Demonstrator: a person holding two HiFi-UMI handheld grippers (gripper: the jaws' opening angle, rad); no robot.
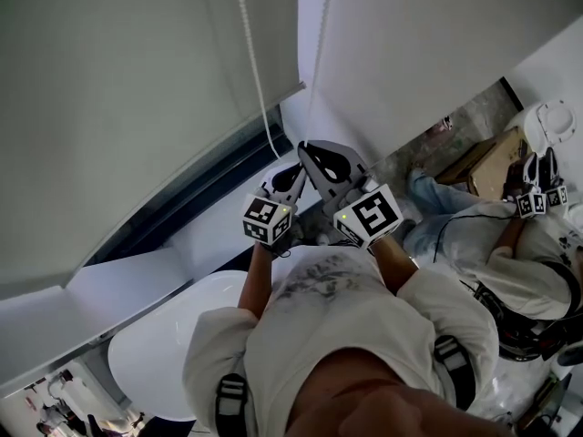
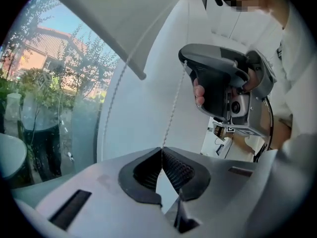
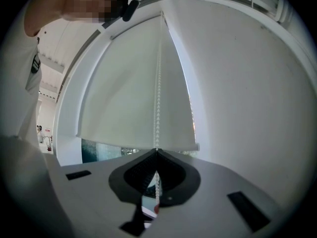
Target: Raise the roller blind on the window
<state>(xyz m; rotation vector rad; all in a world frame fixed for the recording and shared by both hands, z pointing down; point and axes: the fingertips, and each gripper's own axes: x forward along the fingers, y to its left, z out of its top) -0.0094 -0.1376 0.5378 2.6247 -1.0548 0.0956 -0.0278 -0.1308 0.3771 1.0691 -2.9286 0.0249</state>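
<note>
Right beside you, at the right edge of the head view, a second person in a white shirt and blue jeans (image 1: 510, 244) holds another pair of marker-cubed grippers (image 1: 537, 197), with a brown cardboard box (image 1: 487, 167) on the speckled floor just beyond. Below your left arm sits a white rounded tabletop (image 1: 159, 344). Nothing stands between your tools and the window. A dark window frame strip (image 1: 182, 198) runs under the blind, and through the glass your left gripper view shows green trees and a red-brick house (image 2: 37, 46).

For print, the cubes on your grippers carry only black-and-white square markers (image 1: 369, 215).

Your pale grey fabric roller blind (image 1: 109, 107) hangs partway down the window. Its straight bottom bar (image 3: 136, 144) leaves a strip of glass uncovered beneath it. The white bead chain (image 1: 258, 80) drops in two strands at the blind's right side, next to the white wall.

Your left gripper (image 2: 161, 148) is clenched on the chain, which meets its ribbed black pads right at the tips. Your right gripper (image 3: 157, 150) is clamped on the chain too, with beads running down between its jaws. It sits just above and beside the left one.
</note>
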